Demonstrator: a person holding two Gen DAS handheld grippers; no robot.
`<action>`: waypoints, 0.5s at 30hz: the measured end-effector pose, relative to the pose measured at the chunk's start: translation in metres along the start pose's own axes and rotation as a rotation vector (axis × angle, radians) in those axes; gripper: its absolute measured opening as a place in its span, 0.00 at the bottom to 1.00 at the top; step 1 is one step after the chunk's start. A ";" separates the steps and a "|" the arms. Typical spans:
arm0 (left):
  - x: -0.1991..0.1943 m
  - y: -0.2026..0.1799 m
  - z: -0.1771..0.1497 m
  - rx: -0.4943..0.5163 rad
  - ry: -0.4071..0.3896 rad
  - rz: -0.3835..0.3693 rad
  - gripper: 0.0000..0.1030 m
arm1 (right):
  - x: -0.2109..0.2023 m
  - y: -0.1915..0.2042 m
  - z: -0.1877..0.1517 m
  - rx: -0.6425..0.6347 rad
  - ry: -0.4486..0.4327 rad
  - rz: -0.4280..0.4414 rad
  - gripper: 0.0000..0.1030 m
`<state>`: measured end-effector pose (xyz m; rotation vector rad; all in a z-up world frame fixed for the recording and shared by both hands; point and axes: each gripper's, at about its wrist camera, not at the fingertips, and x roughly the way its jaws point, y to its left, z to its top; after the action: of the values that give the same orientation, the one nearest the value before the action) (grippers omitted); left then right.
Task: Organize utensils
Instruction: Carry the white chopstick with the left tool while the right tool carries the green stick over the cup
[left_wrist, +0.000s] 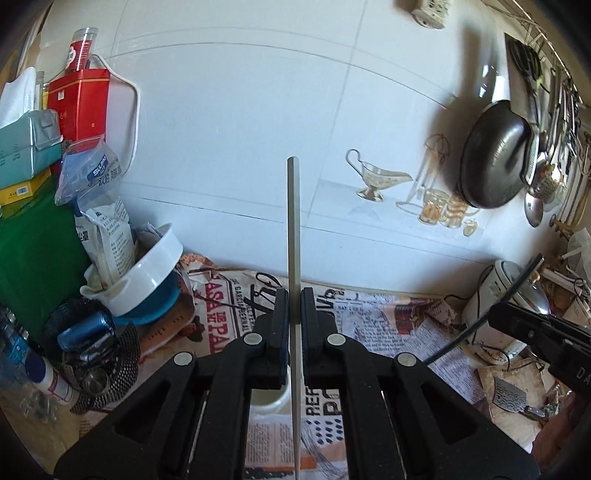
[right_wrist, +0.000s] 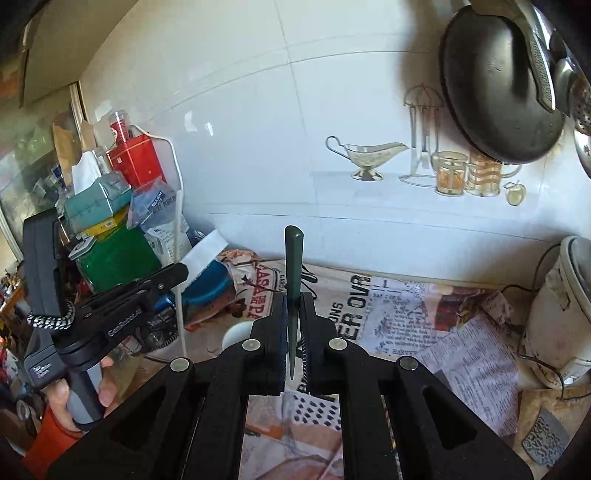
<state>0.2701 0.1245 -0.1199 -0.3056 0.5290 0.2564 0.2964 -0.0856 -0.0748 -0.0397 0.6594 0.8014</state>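
Gripping a pale, slim, straight chopstick (left_wrist: 294, 236) upright, our left tongs (left_wrist: 294, 314) are clamped at 6 o'clock; right tongs (right_wrist: 294, 317) clamp a dark green tapered chopstick (right_wrist: 293, 266) above the newspaper-covered tabletop (right_wrist: 424, 325).

- The surface (left_wrist: 388, 325), covered with printed paper, runs back to a tiled wall (left_wrist: 240, 129).
- At the left stands a stack of boxes (left_wrist: 55, 122), with a tilted bowl (left_wrist: 147, 273) in front of it.
- A mesh basket (left_wrist: 92, 354) lies nearer the camera than the bowl.
- A pan (left_wrist: 495, 155) hangs on the wall at the right, utensils (left_wrist: 561, 110) hanging to its right.
- A rice cooker (right_wrist: 557, 314) stands on the surface below the pan.
- A cup (right_wrist: 236, 334) sits on the surface between bowl and cooker.
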 end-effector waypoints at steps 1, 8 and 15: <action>0.004 0.004 0.002 -0.003 0.001 0.002 0.04 | 0.004 0.004 0.002 0.000 0.000 0.004 0.06; 0.041 0.028 0.013 -0.021 0.004 0.021 0.04 | 0.035 0.020 0.013 -0.002 0.012 0.022 0.06; 0.073 0.044 0.019 -0.023 -0.011 0.014 0.04 | 0.067 0.029 0.017 -0.006 0.052 0.030 0.06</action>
<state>0.3258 0.1838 -0.1525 -0.3223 0.5175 0.2779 0.3196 -0.0166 -0.0928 -0.0560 0.7083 0.8329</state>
